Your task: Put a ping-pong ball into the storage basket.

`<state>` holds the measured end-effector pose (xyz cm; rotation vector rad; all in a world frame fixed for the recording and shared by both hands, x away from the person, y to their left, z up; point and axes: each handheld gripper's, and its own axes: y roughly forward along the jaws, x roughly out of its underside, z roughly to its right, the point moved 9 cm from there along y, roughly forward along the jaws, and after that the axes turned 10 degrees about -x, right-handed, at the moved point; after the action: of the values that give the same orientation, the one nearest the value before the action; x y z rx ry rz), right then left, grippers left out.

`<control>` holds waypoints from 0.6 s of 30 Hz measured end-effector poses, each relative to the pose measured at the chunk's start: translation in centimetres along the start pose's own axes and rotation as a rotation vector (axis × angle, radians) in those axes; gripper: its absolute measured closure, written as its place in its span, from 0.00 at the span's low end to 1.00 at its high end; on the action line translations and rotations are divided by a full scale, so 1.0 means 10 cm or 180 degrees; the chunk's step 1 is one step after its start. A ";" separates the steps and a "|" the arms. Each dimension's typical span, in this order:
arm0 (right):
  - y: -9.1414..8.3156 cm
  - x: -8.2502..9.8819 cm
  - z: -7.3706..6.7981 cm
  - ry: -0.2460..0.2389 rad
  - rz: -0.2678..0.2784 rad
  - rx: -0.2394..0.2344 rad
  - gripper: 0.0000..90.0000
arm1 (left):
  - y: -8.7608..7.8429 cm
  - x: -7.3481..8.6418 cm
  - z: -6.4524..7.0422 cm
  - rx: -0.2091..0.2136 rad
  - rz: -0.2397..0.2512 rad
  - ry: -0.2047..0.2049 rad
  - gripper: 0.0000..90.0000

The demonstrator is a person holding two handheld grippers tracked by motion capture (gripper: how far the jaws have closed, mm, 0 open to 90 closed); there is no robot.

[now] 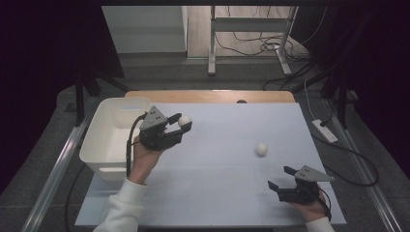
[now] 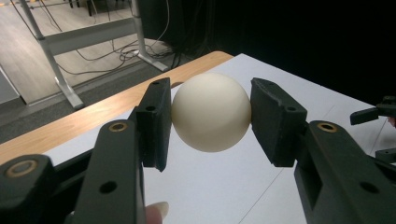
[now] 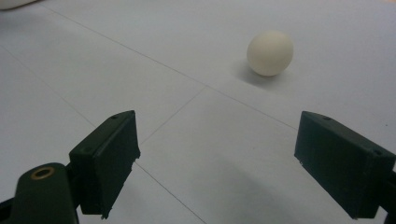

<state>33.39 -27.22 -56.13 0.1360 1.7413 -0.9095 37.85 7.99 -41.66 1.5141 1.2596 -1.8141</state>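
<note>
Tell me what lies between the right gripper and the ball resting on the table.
Nothing: in the right gripper view, bare white table runs from the open right gripper to the ball.

A smooth, matte, cream-white ball (image 1: 184, 121) is sitting clamped between the two black pads of the left gripper (image 1: 180, 124), one pad pressing each side at its widest part, and is being held clear above the pale table sheet (image 1: 217, 174). In the high view it is lying toward 10 o'clock of the sheet, just beside the white bin (image 1: 104, 145) at the bin's 3 o'clock. A second ball (image 1: 261, 149), same colour and finish, is resting free on the sheet at about 3 o'clock of centre, well apart from the first, casting a soft shadow.
</note>
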 end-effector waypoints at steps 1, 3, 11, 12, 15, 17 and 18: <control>0.00 0.00 0.00 0.0001 0.0001 0.0000 0.15 | 0.00 0.00 -0.01 -0.0007 0.0003 -0.0004 0.56; 0.00 0.00 0.00 0.0005 0.0004 -0.0001 0.15 | -0.01 -0.01 -0.01 -0.0019 0.0007 -0.0003 0.56; -0.01 0.00 0.00 0.0005 0.0008 0.0005 0.15 | -0.05 -0.03 -0.09 -0.0091 0.0027 -0.0022 0.56; -0.01 -0.01 0.01 0.0003 0.0009 0.0007 0.15 | -0.06 -0.03 -0.10 -0.0103 0.0025 -0.0021 0.56; -0.01 -0.01 0.01 0.0004 0.0012 0.0007 0.15 | -0.07 -0.03 -0.13 -0.0116 0.0025 -0.0021 0.56; -0.01 -0.01 0.00 0.0005 0.0011 0.0008 0.15 | -0.08 -0.03 -0.14 -0.0118 0.0028 -0.0029 0.56; -0.01 -0.01 0.00 0.0003 0.0011 0.0009 0.15 | -0.08 -0.04 -0.15 -0.0117 0.0031 -0.0044 0.56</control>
<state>33.42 -27.26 -56.03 0.1412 1.7403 -0.9095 38.06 9.59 -41.00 1.4830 1.2700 -1.7826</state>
